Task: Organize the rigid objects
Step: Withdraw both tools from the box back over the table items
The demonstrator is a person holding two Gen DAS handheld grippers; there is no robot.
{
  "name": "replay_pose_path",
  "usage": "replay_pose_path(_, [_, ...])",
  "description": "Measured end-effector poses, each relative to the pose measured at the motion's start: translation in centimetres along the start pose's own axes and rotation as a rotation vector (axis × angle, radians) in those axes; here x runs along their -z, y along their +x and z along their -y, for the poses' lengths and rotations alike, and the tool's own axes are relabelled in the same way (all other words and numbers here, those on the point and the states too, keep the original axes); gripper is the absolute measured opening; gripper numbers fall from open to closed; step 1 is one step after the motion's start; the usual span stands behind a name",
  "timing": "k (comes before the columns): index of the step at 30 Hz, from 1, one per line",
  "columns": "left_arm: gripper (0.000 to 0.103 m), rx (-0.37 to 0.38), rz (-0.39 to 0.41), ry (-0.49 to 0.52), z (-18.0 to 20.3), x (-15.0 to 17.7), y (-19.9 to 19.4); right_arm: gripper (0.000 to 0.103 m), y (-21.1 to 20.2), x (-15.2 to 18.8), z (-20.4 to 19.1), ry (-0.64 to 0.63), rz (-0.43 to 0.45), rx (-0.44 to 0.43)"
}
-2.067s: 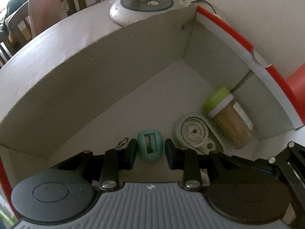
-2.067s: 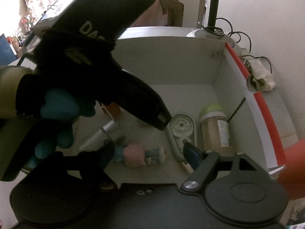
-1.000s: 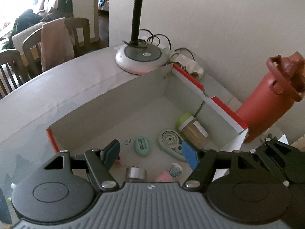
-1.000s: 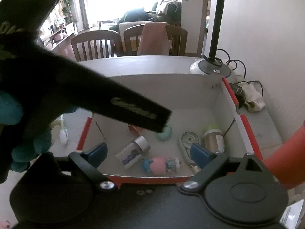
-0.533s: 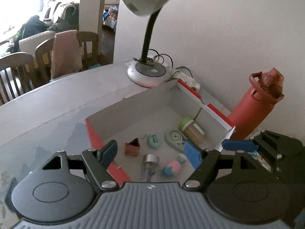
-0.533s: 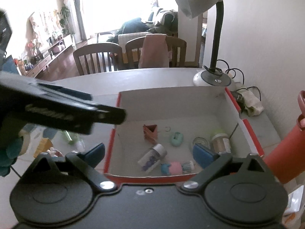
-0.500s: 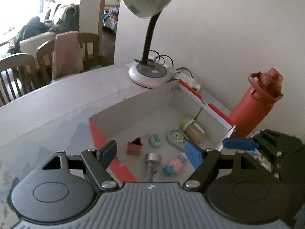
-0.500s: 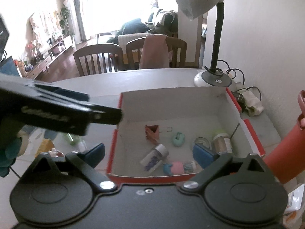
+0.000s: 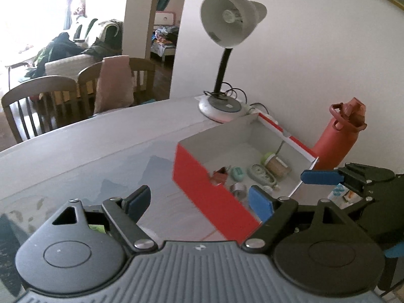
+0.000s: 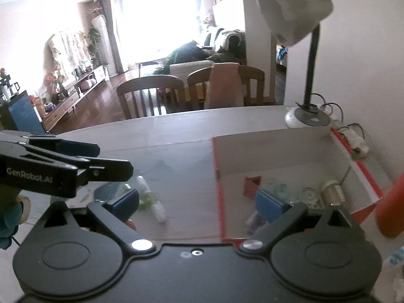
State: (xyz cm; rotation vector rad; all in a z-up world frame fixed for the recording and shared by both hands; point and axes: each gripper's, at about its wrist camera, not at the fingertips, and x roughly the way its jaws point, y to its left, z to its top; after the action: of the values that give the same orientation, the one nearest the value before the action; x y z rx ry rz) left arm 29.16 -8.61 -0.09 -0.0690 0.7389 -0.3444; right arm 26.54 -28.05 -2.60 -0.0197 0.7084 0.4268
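My left tongs (image 9: 199,202) and right tongs (image 10: 197,202) both gape empty, the left just widened. Sorted bits lie in the box (image 9: 214,197), centre right; loose items (image 10: 151,202) wait on the desk (image 9: 88,151).

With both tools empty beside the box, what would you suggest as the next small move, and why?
Probably bring the right tool down toward the white tube lying on the table left of the red box. That tool is open and empty, the tube lies just ahead of it, and several items are already in the box.
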Motion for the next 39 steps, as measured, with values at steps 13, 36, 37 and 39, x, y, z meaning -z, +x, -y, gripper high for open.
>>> replay_pose_path(13, [0.103,-0.08,0.038,-0.052,-8.3,4.1,-3.9,0.1,3.5,1.6,-5.8,-0.028,-0.057,-0.022])
replay_pose_path(36, [0.103,-0.157,-0.079,-0.113,-15.0,16.1,-2.1,0.095,10.7,4.5,-12.8,-0.215,-0.163,-0.017])
replay_pose_path(37, [0.103,-0.159,-0.076,-0.095,-14.8,16.5,-1.9,0.092,11.0,4.6,-12.9,-0.219,-0.169,-0.016])
replay_pose_path(39, [0.103,-0.167,-0.08,-0.07,-14.3,17.2,-1.4,0.09,11.7,4.7,-13.3,-0.232,-0.181,-0.016])
